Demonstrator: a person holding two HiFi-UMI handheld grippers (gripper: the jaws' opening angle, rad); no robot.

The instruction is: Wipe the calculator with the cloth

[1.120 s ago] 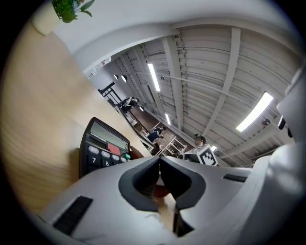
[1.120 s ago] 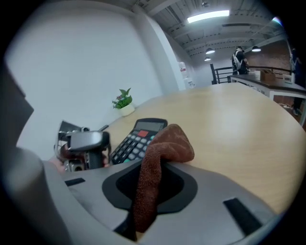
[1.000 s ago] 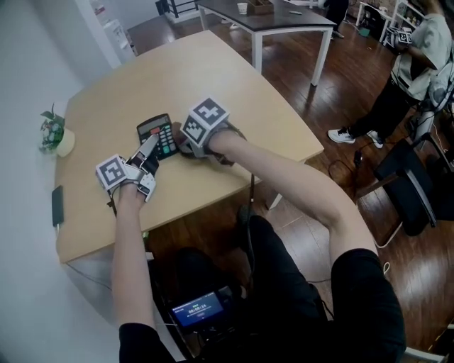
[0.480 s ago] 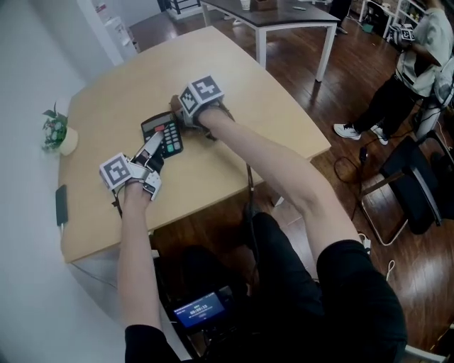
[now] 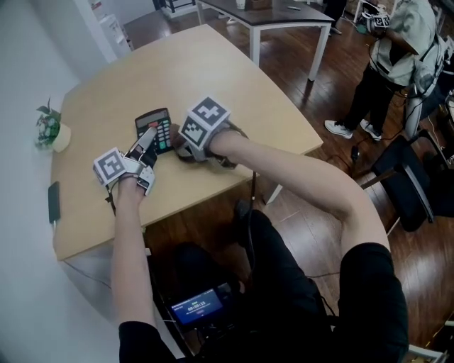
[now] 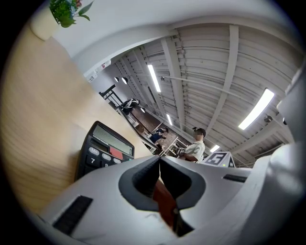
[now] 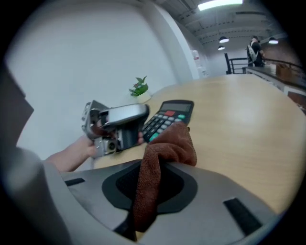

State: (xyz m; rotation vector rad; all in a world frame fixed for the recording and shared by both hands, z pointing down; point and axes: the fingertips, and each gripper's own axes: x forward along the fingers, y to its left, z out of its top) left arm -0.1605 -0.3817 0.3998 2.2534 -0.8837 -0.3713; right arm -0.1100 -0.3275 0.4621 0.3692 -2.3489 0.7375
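At the far left edge of the tabletop [image 5: 227, 78] lies a dark phone [image 5: 54, 202], and behind it a small potted plant [image 5: 50, 131] stands close to the white wall. The left gripper [image 5: 149, 136] points level across the wood, its jaws clenched tight together with nothing clearly pinched between them. Their tip rests over the near left corner of the calculator [image 5: 156, 126]. The calculator lies flat near the middle of the tabletop, its screen at the far end and its keys toward the person.

Just right of it, the right gripper [image 7: 158, 167] tilts downward, its jaws clamped on a brown cloth [image 7: 167, 143]. The cloth bunches out ahead of the jaws and sits at the calculator's near right edge. Whether it presses on the keys cannot be told. The two grippers flank the calculator, close to each other but apart.

Farther right, beyond the tabletop, a dark table [image 5: 284, 18] stands on the wood floor. A person [image 5: 397, 64] stands at the far right, next to a black chair [image 5: 411, 184].
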